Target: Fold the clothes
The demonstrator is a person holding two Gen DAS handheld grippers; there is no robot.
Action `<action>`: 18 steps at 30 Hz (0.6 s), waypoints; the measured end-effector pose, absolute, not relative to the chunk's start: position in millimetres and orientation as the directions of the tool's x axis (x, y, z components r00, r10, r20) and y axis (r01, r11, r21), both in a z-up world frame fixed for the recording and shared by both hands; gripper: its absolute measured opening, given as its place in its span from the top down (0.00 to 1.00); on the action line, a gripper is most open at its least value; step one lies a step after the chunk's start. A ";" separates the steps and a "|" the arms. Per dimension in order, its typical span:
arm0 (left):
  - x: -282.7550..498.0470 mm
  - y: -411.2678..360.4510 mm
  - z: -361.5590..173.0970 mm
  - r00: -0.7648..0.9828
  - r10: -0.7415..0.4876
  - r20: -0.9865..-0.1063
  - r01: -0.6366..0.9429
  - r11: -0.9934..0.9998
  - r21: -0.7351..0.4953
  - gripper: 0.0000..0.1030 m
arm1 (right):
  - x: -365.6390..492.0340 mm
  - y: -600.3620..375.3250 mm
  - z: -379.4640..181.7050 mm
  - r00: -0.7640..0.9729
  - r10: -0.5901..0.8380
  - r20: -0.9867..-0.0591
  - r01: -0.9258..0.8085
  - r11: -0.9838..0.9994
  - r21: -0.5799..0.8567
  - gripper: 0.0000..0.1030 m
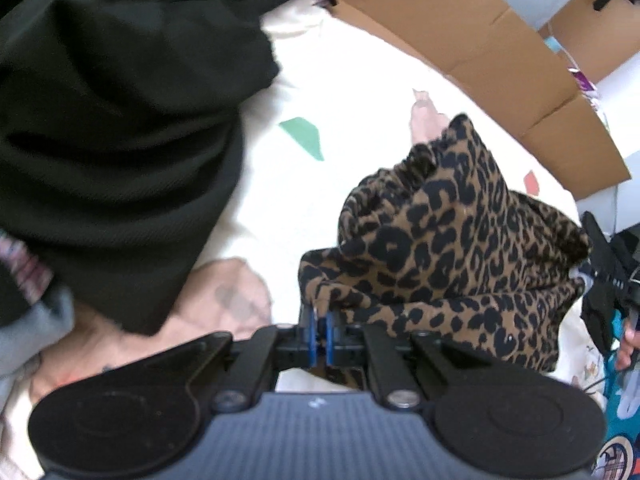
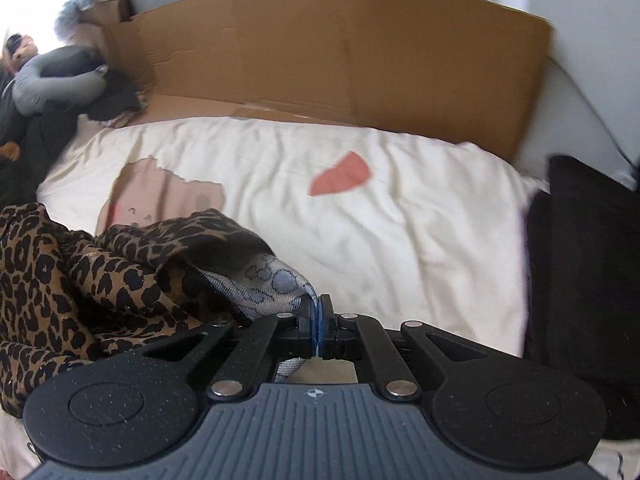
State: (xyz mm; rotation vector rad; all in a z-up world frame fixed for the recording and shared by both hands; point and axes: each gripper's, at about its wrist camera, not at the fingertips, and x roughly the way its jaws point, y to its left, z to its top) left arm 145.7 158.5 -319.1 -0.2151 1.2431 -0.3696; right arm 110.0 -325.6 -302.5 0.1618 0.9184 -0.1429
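Here both hand-held grippers, left hand-held gripper (image 1: pixel 322 320) and right hand-held gripper (image 2: pixel 319 312), pinch the leopard-print garment (image 1: pixel 440 248).

Served as the working surface: a bed covered with a cream printed sheet (image 2: pixel 400 216), wrinkled, with a pink patch, a tan animal figure and a green shape printed on it. Lay bunched at the near left of that sheet: a leopard-print garment (image 2: pixel 52 280). Rested on the sheet further left: a large black garment (image 1: pixel 112 128), heaped in thick folds. Stood along the far edge: a brown cardboard sheet (image 2: pixel 360 60), creased, propped upright. Sat at the right edge: a folded black cloth (image 2: pixel 584 280).
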 end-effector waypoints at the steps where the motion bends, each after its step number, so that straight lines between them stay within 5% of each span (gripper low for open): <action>1: 147.1 154.9 -316.9 0.274 -0.395 -0.877 0.165 0.917 -0.362 0.95 | 103.8 -328.9 -301.0 0.598 -0.062 -0.799 0.204 0.976 0.076 1.00; 10: 159.2 114.1 -302.3 0.262 -0.483 -0.836 0.257 0.870 -0.422 0.95 | 41.3 -366.1 -281.4 0.573 -0.165 -0.802 0.338 0.940 0.048 1.00; 18: 152.2 107.9 -294.4 0.255 -0.472 -0.844 0.276 0.872 -0.405 0.95 | -5.7 -372.4 -278.4 0.532 -0.091 -0.842 0.376 0.916 0.139 0.97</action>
